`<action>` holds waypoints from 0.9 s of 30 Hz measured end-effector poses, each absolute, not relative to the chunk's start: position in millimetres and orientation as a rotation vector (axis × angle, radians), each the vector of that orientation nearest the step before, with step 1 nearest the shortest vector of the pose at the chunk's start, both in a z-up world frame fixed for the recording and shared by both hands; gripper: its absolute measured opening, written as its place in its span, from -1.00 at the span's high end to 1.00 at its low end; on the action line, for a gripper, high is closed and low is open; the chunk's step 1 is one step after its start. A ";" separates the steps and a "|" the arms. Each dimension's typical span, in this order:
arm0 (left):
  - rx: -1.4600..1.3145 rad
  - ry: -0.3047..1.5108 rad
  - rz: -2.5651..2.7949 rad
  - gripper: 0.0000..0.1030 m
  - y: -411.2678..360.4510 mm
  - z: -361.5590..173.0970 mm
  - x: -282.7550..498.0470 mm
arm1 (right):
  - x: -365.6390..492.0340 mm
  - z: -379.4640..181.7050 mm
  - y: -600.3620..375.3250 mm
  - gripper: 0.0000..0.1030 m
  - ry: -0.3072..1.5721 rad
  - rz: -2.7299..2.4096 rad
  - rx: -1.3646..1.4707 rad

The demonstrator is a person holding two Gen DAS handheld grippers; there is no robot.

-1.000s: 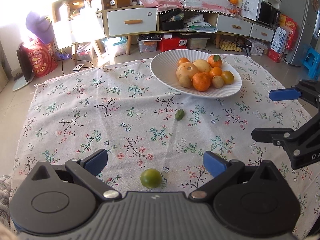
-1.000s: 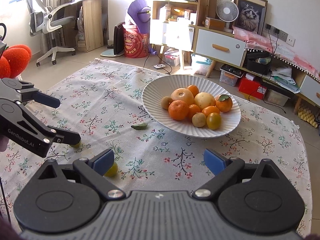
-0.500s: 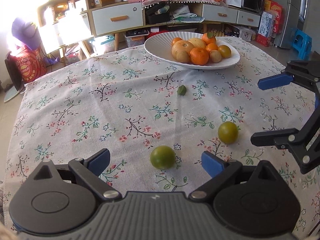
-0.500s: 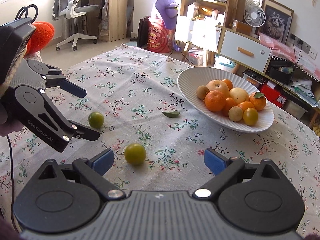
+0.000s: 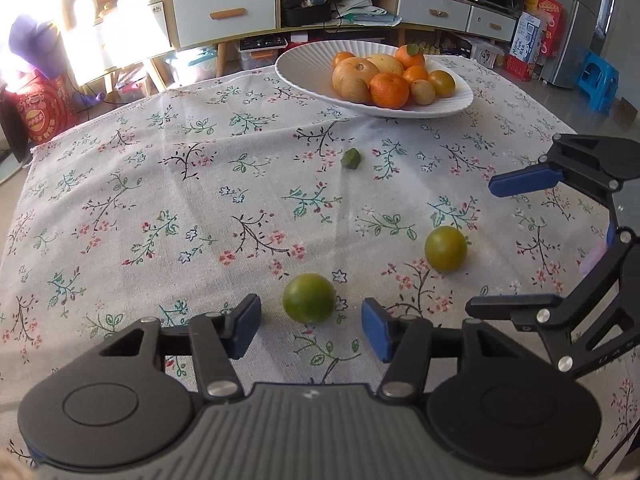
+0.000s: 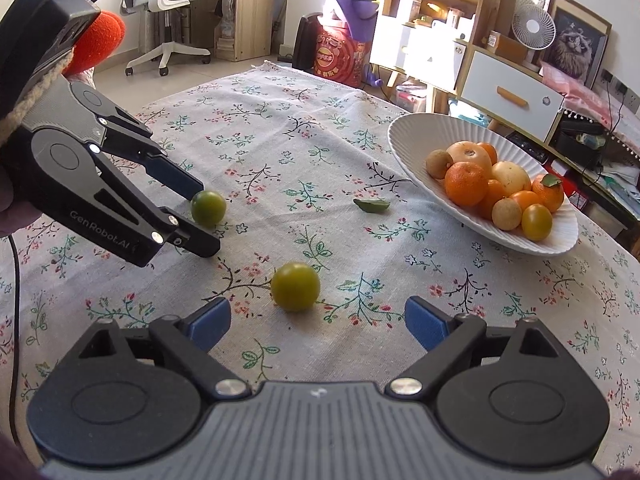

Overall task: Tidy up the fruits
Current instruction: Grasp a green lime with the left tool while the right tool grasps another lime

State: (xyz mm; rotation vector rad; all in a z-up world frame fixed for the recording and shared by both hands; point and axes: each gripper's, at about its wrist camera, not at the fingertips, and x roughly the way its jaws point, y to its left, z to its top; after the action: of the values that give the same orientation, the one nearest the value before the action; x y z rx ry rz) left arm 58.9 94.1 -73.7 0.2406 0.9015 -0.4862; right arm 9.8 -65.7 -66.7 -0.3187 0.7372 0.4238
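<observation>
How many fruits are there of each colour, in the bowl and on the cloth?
Green fruits loose on the cloth: 2, a darker one and a yellower one.
Orange fruits in the white bowl: 4 visible.
Yellow or tan fruits in the bowl: 5 visible.
Total: 11 visible; more may be hidden in the pile.

Your right gripper (image 6: 318, 322) is spread wide, a yellow-green fruit (image 6: 295, 286) just ahead between its tips, untouched. At left, your left gripper (image 6: 200, 220) brackets a greener fruit (image 6: 208, 207), jaws apart. A leaf (image 6: 372, 205) lies mid-cloth; the bowl (image 6: 404, 136) sits toward the right edge.
</observation>
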 end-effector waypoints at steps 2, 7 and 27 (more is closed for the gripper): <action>0.233 0.905 -0.486 0.57 94.1 -72.8 59.5 | 11.1 -67.3 -64.8 -0.71 0.743 0.427 -0.315; 0.230 0.908 -0.482 0.76 93.2 -72.1 60.1 | 13.2 -67.9 -62.6 -0.56 0.746 0.439 -0.314; 0.220 0.928 -0.470 1.00 86.3 -68.3 61.5 | 17.1 -68.4 -53.7 0.13 0.747 0.465 -0.324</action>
State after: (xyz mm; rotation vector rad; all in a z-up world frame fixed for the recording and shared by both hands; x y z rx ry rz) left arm 61.5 86.3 -68.3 0.2205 0.9279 -0.4704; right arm 17.1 -53.7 -68.4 -0.3241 0.7473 0.4651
